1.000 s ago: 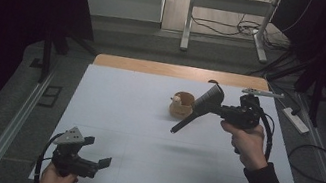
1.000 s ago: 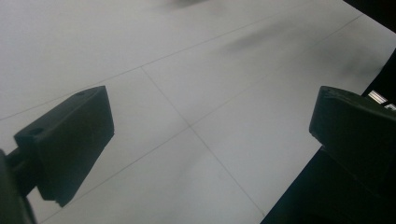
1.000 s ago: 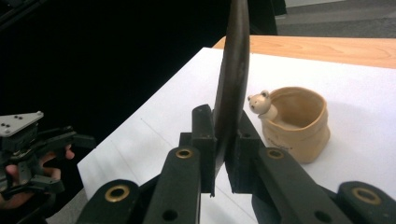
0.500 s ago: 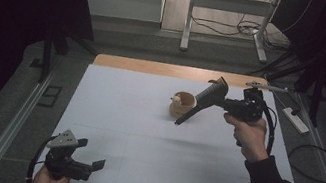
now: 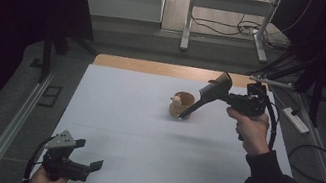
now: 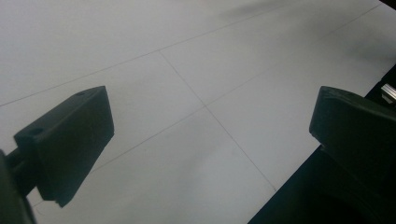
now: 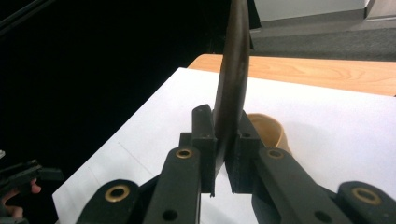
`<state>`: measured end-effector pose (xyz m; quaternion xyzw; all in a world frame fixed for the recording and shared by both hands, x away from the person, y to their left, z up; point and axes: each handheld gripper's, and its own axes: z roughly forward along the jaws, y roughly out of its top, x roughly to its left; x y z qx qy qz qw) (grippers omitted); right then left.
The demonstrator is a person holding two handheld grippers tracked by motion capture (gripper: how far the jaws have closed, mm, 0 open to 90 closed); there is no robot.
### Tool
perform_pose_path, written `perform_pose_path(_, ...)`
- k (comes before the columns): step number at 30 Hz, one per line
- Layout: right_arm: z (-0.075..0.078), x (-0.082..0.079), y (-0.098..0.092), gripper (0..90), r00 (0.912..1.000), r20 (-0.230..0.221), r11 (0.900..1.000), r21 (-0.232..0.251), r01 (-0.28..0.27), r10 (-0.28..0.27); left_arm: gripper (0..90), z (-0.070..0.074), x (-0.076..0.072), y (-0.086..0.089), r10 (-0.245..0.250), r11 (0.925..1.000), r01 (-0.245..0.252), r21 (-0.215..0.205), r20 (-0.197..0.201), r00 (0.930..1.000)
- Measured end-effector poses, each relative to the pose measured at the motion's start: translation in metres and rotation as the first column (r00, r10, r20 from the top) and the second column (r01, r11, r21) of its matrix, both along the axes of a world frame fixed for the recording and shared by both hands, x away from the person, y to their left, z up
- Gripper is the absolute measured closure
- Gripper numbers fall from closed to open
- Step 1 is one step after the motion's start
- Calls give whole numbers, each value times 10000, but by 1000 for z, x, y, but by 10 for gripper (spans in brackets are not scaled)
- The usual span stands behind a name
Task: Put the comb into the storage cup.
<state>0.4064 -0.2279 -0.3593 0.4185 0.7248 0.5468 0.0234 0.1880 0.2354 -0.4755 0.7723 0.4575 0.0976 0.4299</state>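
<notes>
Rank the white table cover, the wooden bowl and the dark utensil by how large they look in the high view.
1. white table cover, by far the largest.
2. dark utensil, long and slim, held in the right claw.
3. wooden bowl, though it is partly hidden behind the utensil, so this gap is unsure.

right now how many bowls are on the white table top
1. A small wooden bowl stands on the white table top, toward its far side, right of centre. The dark tool clamped in the right gripper reaches down to it. Something pale lies inside.
</notes>
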Motion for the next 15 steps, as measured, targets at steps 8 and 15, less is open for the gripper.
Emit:
perform_pose_path(8,5,9,-5,835,9993,66,9993,9,373,-373,3,0,0,0,-19,10000,19,-18,18,10000)
perform_pose_path(15,8,18,-7,835,9978,87,9978,29,663,-663,3,0,0,-1,-33,10000,33,59,36,10000)
